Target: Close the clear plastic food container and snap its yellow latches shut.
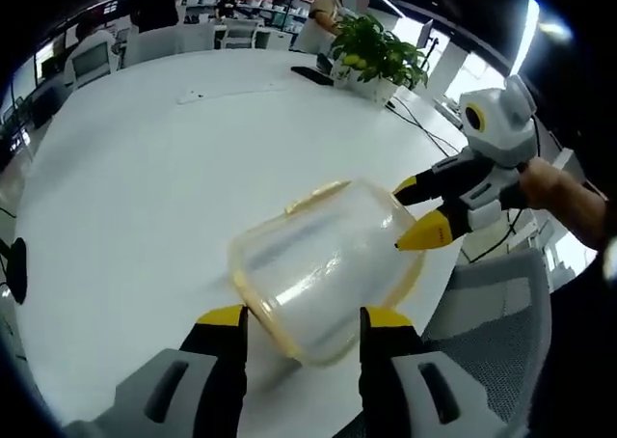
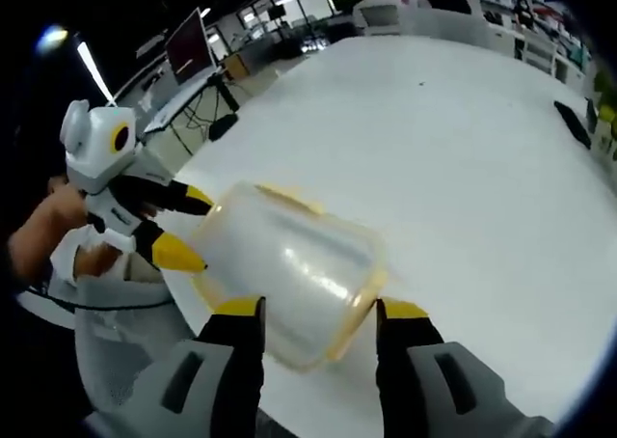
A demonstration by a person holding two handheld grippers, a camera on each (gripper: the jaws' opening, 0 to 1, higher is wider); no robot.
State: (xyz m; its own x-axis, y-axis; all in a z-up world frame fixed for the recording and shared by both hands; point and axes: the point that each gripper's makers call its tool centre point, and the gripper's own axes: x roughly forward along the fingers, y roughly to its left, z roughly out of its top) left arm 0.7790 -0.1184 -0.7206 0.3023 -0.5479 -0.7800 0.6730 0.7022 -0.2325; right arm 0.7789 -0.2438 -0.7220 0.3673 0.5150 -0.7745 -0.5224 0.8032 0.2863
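A clear plastic container (image 1: 313, 264) with a yellow rim is tilted above the white table (image 1: 145, 168), held between both grippers. My left gripper (image 1: 304, 317) has its yellow-tipped jaws wide, pressed on either side of the container's near end. My right gripper (image 1: 416, 209) comes in from the right with its jaws on the far end. In the right gripper view, the container (image 2: 289, 264) sits between the right gripper (image 2: 322, 310) jaws, and the left gripper (image 2: 188, 228) holds the opposite end. I cannot make out the latches' state.
A potted green plant (image 1: 376, 57) stands at the table's far side, with a dark flat object (image 1: 310, 73) beside it. A grey mesh chair (image 1: 501, 322) sits at the table's near edge. A person's hand (image 1: 564, 192) holds the right gripper. Desks and monitors fill the background.
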